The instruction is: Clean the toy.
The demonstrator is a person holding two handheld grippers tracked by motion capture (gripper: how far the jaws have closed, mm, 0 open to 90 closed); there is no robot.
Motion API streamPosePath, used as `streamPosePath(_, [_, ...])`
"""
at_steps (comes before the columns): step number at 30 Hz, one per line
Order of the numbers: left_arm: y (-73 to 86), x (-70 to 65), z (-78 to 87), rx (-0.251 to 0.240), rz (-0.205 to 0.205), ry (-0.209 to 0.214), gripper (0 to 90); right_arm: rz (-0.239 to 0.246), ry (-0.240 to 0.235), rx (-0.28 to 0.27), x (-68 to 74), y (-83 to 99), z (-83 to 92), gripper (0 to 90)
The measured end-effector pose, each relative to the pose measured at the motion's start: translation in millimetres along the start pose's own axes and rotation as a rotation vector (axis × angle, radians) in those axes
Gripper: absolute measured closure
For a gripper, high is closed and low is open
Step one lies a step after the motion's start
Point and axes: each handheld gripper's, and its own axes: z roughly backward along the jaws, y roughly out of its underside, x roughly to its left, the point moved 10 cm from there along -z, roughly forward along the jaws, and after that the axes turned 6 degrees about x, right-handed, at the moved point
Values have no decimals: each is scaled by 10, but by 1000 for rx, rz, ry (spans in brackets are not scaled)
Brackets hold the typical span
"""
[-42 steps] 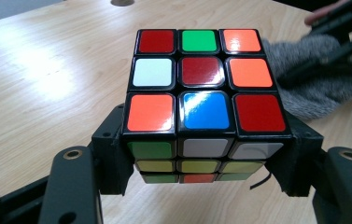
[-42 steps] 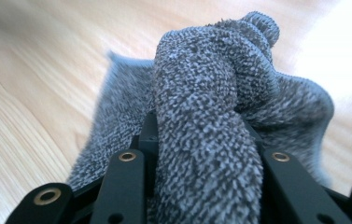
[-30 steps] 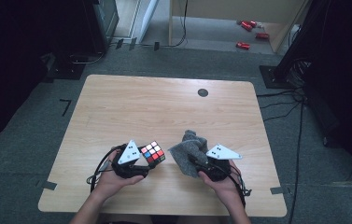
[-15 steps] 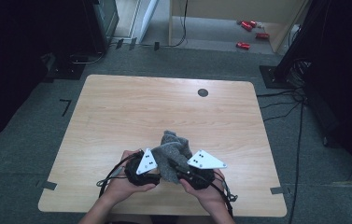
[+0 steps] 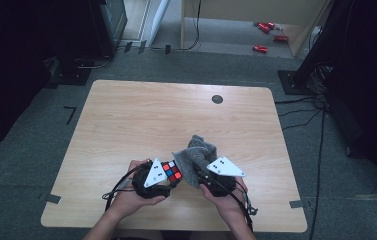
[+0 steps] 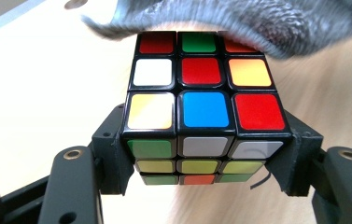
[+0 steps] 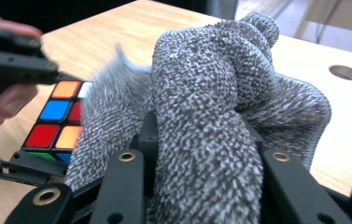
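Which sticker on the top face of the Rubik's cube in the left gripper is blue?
On the Rubik's cube, it is the middle sticker of the row nearest the camera, between a yellow-orange one and a red one.

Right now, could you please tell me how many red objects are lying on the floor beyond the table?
3, all beyond the table's far right corner: one red object farthest back, another just right of it, and the third nearest the table. Dark equipment alongside may hide more.

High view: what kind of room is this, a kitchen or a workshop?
Probably a workshop or lab, not a kitchen. A bare light wooden table stands on grey carpet, black cables trail across the floor, and dark equipment stands and red tools lie around it.
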Motion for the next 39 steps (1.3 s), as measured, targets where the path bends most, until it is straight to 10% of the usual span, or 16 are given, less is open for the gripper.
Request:
streamPosePath(3, [41, 16, -28, 19, -2, -9, 347, -14, -3, -12, 7, -26, 28, 650])
streamPosePath(11, [-52, -98, -3, -23, -2, 36, 347, 119, -95, -65, 604, -61, -13, 649])
streamPosePath(22, [19, 34, 3, -15, 26, 12, 347, -25, 66, -42, -40, 23, -26, 649])
streamPosePath(32, [-55, -118, 14, -65, -1, 74, 347, 96, -66, -102, 475, -62, -5, 641])
streamPosePath(39, [-35, -19, 68, -92, 30, 74, 347, -8, 24, -66, 13, -3, -14, 644])
